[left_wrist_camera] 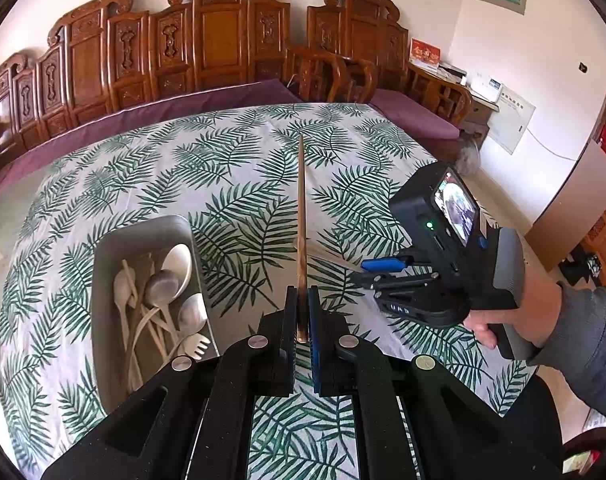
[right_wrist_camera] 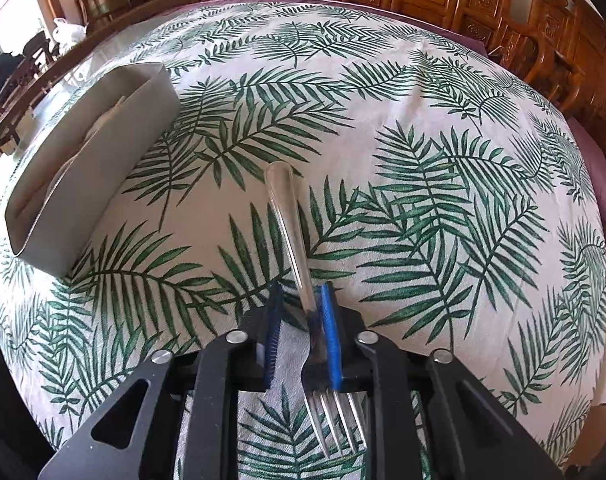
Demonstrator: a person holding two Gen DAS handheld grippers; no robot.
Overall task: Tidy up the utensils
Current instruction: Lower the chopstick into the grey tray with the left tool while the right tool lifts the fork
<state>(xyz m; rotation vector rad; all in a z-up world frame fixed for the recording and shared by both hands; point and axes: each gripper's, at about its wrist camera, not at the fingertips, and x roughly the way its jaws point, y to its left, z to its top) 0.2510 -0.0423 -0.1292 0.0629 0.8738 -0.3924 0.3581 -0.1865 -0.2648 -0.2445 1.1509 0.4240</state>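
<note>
Leaf-print tabletop (right_wrist_camera: 443, 92): left gripper (left_wrist_camera: 302, 316) clamps a chopstick (left_wrist_camera: 301, 216) while right gripper (right_wrist_camera: 299, 336), jaws not yet pinching the fork (right_wrist_camera: 299, 264), should squeeze its neck squarely before lifting toward the tray (left_wrist_camera: 103, 312).

Both tools are matte black with a grainy finish, triangular cut-outs in the linkage arms and round silver screw heads at the pivots. The left gripper (left_wrist_camera: 302, 312) and right gripper (right_wrist_camera: 301, 336) carry ribbed blue pads. At the right of the left wrist view, the right tool bears a small lit screen, a green light and a grey handle; the hand (left_wrist_camera: 519, 312) emerges from a grey sleeve
</note>
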